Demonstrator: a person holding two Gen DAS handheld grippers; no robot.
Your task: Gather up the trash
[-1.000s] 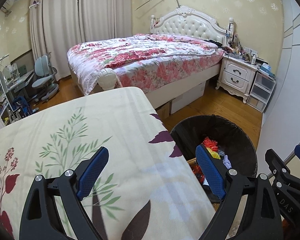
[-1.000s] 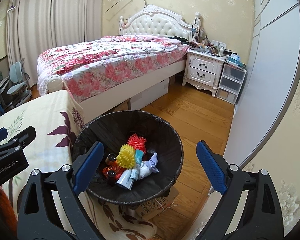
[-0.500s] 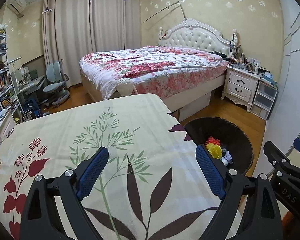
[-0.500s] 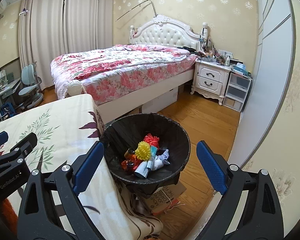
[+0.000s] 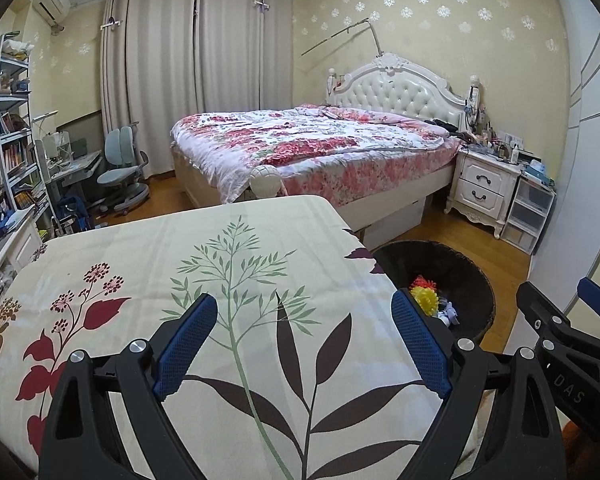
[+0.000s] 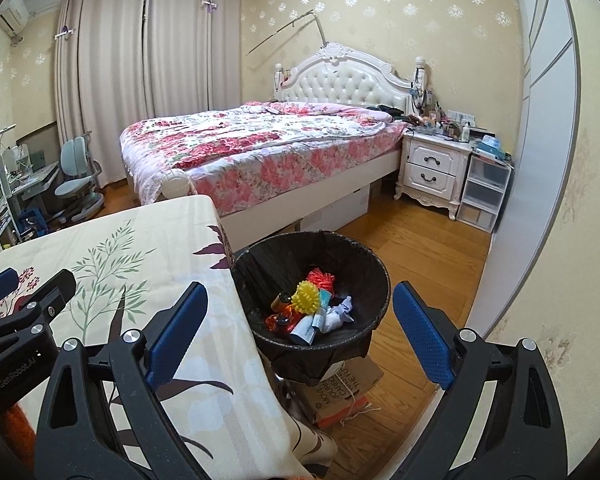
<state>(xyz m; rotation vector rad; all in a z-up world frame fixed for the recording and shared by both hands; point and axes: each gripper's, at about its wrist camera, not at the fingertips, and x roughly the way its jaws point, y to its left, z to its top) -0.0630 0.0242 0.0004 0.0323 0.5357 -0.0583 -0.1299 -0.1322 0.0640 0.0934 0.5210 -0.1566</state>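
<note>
Both the left tongs (image 5: 304, 340) and right tongs (image 6: 300, 330) have drawn back from the bin (image 6: 374, 276), gaping wide and empty, while the trash (image 6: 308, 306) sits inside it beside the bare bench (image 5: 148, 248), so collecting looks finished.

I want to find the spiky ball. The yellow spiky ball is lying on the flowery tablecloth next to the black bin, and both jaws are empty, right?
Not quite. The yellow spiky ball is not on the flowery tablecloth; it lies inside the black bin with the other trash, as the right wrist view shows. The bin does stand beside the table, and both sets of jaws are open and empty.
</note>
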